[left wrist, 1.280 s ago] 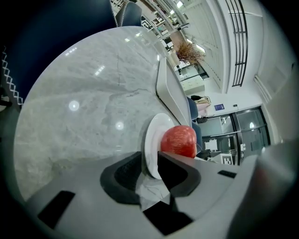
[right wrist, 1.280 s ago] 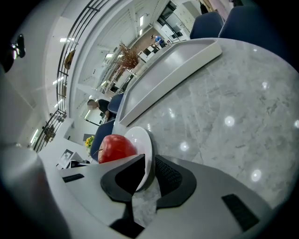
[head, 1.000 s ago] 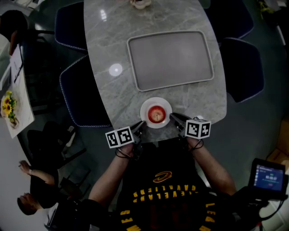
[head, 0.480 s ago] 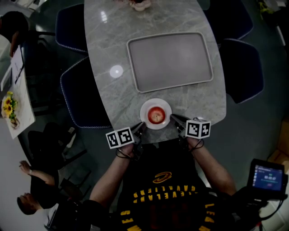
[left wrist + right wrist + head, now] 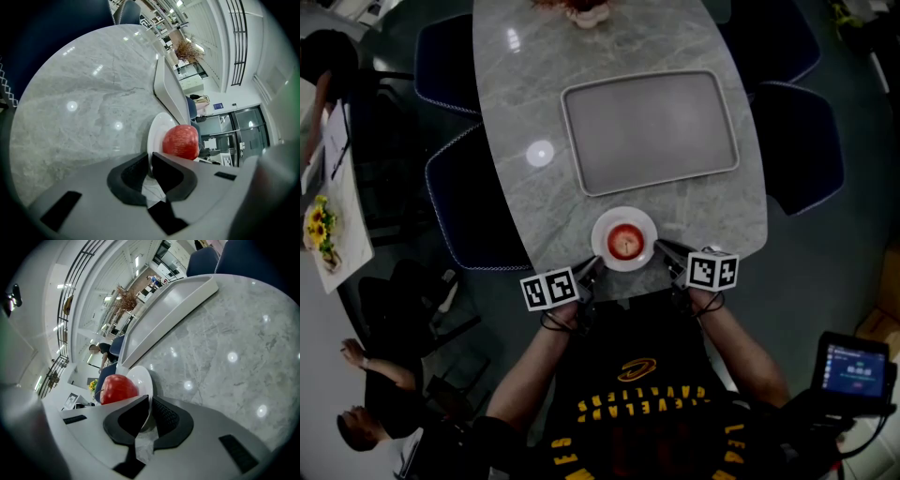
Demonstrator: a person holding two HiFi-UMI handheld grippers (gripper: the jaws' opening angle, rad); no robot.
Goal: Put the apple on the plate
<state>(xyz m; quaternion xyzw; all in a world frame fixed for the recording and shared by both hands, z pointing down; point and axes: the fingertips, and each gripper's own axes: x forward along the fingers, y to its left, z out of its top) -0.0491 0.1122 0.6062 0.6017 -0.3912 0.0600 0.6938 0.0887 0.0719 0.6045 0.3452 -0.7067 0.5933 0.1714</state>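
1. The apple is red and sits in the middle of the small white round plate, with white rim showing all round it in the head view.
2. The plate stands on the grey marble table, close to the edge nearest the person.
3. The left gripper meets the plate at its near-left rim. In the left gripper view its dark fingers have just been closing, and the thin white rim of the plate stands between them, pinched at the tips. The apple rises just behind.
4. The right gripper meets the plate at its near-right rim. In the right gripper view its fingers are drawn together on the plate's edge, which runs down into the narrow gap between the pads. The apple lies just past them, to the left.
5. A larger pale rectangular tray with a raised lip lies farther out on the table, apart from the plate.
6. Dark blue chairs stand round the table.
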